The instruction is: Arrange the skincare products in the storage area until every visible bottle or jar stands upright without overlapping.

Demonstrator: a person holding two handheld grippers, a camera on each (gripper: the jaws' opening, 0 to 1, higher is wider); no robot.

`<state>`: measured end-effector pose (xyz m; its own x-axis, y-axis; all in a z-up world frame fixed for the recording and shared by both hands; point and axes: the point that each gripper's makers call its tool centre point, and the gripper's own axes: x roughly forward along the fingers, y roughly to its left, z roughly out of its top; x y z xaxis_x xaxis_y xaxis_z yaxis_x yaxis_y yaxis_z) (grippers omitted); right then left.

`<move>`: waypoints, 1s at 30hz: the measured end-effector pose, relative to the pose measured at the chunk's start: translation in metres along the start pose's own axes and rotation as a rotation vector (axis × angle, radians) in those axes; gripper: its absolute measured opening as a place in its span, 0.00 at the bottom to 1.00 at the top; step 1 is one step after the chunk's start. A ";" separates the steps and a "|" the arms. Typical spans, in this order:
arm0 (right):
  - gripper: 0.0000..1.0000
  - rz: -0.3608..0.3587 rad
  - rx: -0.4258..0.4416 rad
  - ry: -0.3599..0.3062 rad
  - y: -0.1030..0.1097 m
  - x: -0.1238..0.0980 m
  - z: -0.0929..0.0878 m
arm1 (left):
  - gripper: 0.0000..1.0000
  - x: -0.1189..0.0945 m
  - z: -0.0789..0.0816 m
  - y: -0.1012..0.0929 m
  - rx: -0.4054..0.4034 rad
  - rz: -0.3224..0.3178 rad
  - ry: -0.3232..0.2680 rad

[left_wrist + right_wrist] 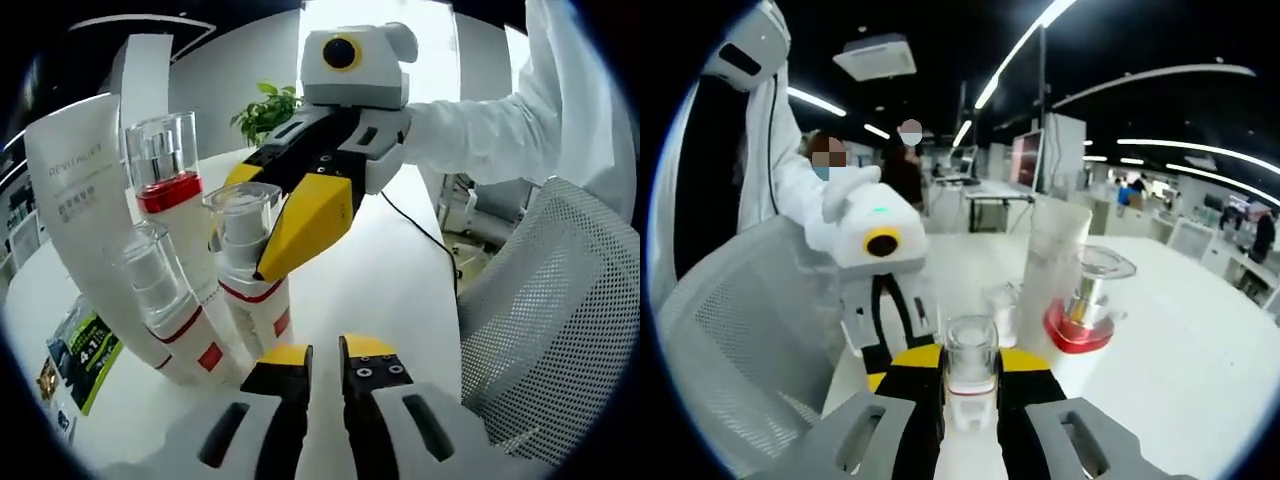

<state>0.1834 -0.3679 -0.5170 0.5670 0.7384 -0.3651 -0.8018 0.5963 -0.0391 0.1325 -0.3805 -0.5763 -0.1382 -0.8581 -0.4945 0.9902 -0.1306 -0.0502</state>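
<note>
R gripper clamps clear cap of the front bottle, beside the red-collared bottle. L gripper nearly closed, empty. Cap likely slick, brittle & may pop off; gripping the body seems safer.

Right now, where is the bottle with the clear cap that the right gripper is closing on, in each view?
Left gripper view: the clamped bottle stands at centre-left, the right gripper closed on its clear cap.
Right gripper view: its clear cap sits bottom centre, between that gripper's fingertips.
Shared landmark: the red-banded bottle, upper left in the left gripper view, right of centre in the right gripper view.
</note>
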 end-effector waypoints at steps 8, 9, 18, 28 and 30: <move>0.11 0.020 0.020 0.000 0.003 0.002 0.001 | 0.11 0.007 -0.006 -0.004 0.011 -0.007 0.017; 0.11 0.028 0.015 0.003 0.004 0.002 0.002 | 0.11 0.007 -0.006 -0.004 0.010 -0.008 0.015; 0.15 0.036 0.028 -0.028 0.007 -0.001 0.009 | 0.10 0.007 -0.005 -0.004 0.005 -0.010 0.009; 0.14 0.000 -0.008 -0.028 0.008 -0.008 0.017 | 0.10 0.008 -0.003 -0.002 0.013 0.005 0.005; 0.14 -0.017 -0.025 -0.036 0.007 -0.011 0.021 | 0.09 0.008 -0.002 -0.002 0.018 0.004 0.001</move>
<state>0.1757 -0.3653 -0.4933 0.5870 0.7391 -0.3303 -0.7960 0.6014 -0.0690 0.1290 -0.3861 -0.5822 -0.1340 -0.8584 -0.4952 0.9902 -0.1359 -0.0323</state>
